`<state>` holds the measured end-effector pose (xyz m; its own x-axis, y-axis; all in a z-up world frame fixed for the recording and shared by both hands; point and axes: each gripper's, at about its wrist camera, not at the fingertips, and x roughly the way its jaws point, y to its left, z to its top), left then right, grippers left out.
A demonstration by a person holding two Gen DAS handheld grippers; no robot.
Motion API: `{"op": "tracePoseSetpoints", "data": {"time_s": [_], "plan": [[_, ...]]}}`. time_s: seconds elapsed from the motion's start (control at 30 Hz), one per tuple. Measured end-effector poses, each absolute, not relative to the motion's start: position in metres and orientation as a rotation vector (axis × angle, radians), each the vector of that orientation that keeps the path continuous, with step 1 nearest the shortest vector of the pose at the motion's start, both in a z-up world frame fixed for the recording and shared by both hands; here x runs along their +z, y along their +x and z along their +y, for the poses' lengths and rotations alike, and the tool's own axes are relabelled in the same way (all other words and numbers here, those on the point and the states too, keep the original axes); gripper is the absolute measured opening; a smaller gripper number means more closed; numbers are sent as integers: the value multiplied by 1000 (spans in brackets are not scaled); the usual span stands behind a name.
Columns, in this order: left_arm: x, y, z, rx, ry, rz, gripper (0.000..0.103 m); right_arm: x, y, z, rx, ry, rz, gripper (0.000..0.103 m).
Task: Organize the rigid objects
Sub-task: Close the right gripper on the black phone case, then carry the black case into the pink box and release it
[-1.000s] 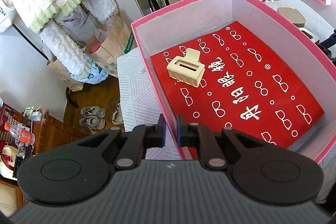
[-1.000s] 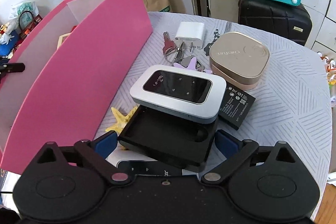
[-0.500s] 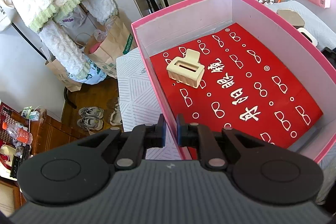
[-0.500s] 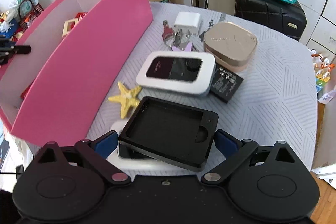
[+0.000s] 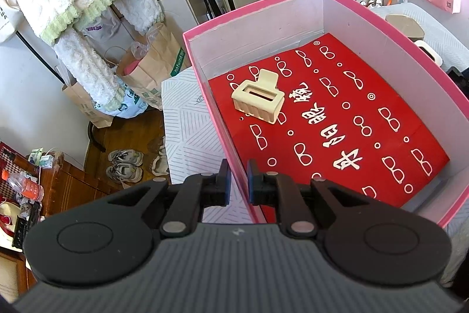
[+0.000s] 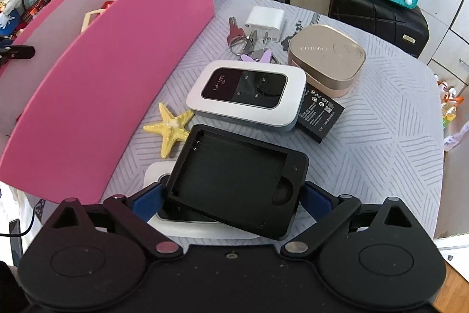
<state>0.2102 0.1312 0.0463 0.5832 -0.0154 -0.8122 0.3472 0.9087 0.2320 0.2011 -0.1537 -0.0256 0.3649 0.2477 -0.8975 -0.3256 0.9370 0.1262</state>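
Left gripper (image 5: pixel 236 184) pinched tight on the near wall of the pink box (image 5: pixel 410 55), one finger outside, one inside. Box floor is lined with a red printed sheet (image 5: pixel 337 122); a cream hair claw clip (image 5: pixel 258 100) lies on it toward 11 o'clock.

Right gripper (image 6: pixel 233 195) spread wide and clamped on a black battery charger tray (image 6: pixel 234 181), tilted over a white device (image 6: pixel 164 225) on the table (image 6: pixel 381 137). Beyond the tray: yellow starfish (image 6: pixel 171 126) at 10 o'clock, Wi-Fi router (image 6: pixel 249 94) at 12, black battery (image 6: pixel 321 113) at 1. Gold case (image 6: pixel 328 55), keys (image 6: pixel 243 40) and white charger plug (image 6: pixel 265 21) farther out.
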Motion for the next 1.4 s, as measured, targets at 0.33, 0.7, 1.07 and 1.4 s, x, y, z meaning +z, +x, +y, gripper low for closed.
{"op": "tracePoseSetpoints", "data": {"time_s": [0.33, 0.7, 1.07, 1.4], "plan": [[46, 211, 131, -220, 386, 930, 12, -24, 205, -162, 329, 19, 1104, 99], [47, 212, 135, -236, 368, 934, 11, 16, 193, -162, 323, 6, 1020, 98], [49, 210, 138, -256, 363, 914, 11, 94, 222, -88, 530, -168, 812, 99], [49, 211, 141, -250, 330, 909, 11, 44, 296, 22, 639, -456, 897, 98]]}}
